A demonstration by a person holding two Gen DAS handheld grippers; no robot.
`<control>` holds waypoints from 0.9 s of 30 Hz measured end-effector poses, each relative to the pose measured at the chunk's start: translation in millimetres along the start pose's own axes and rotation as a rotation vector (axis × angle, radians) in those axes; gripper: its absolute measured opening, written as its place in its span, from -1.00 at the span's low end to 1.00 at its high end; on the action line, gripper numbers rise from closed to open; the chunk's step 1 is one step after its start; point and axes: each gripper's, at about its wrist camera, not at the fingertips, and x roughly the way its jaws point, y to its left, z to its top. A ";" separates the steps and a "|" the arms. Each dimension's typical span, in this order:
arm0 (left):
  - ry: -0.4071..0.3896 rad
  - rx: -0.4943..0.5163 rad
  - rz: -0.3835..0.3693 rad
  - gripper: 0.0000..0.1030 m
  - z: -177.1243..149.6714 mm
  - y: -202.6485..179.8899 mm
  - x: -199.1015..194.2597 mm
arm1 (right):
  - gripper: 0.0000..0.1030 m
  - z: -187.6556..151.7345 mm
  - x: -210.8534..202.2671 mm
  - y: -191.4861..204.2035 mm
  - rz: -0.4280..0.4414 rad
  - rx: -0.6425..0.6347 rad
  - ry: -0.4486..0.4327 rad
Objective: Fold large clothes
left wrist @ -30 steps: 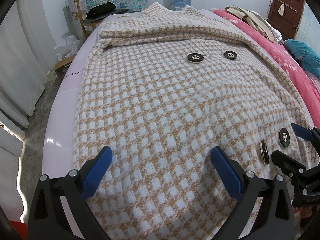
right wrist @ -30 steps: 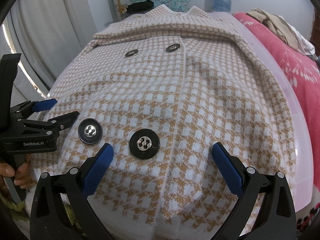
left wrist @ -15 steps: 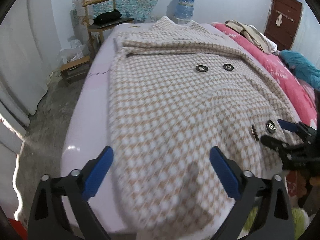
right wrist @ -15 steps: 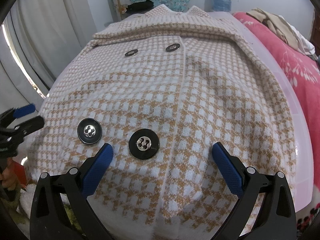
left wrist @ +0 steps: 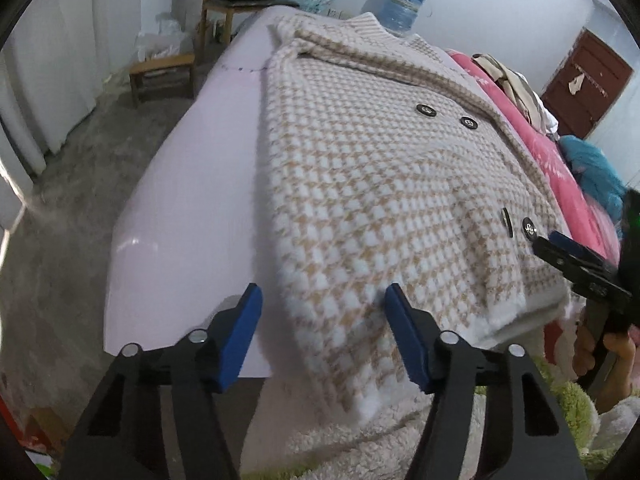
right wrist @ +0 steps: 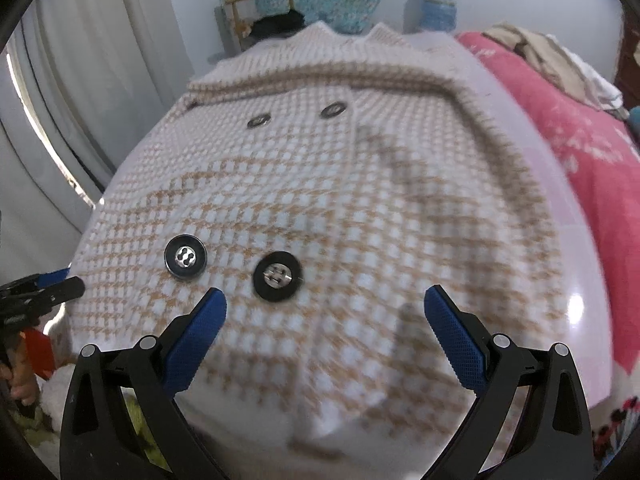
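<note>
Two grippers at coat [left wrist: 384, 184] hem | coat flat on bed [left wrist: 188, 208], buttons up, spread for folding | left gripper [left wrist: 322, 330] fingers closing astride hem corner, not yet pinching | right gripper [right wrist: 324, 330] fingers wide, empty, above hem

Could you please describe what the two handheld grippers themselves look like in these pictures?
Both are alike: the left gripper and the right gripper have black plastic frames with triangular cut-outs and silver pivot pins. Each finger ends in a blue, finely textured pad. Small white lettering marks the right gripper's side in the left view, too blurred to read. No cables or sleeves show.
</note>
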 end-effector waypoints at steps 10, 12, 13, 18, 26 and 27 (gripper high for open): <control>0.080 -0.044 -0.123 -0.09 -13.0 16.4 2.1 | 0.84 -44.1 -61.7 -70.7 -0.087 0.170 0.033; 0.093 -0.054 -0.136 -0.10 -16.8 19.5 2.8 | 0.82 -53.5 -67.9 -79.3 -0.095 0.201 0.042; 0.096 -0.057 -0.139 -0.11 -17.6 20.6 3.7 | 0.80 -57.7 -69.2 -84.6 -0.095 0.225 0.049; 0.097 -0.065 -0.147 -0.16 -20.8 21.3 5.6 | 0.56 -66.4 -64.7 -100.3 -0.072 0.350 0.079; 0.102 -0.064 -0.169 -0.18 -20.6 24.4 7.4 | 0.34 -66.9 -68.4 -119.7 -0.011 0.470 0.041; 0.103 -0.064 -0.169 -0.18 -20.5 25.4 7.3 | 0.29 -68.2 -66.6 -121.0 -0.004 0.485 0.048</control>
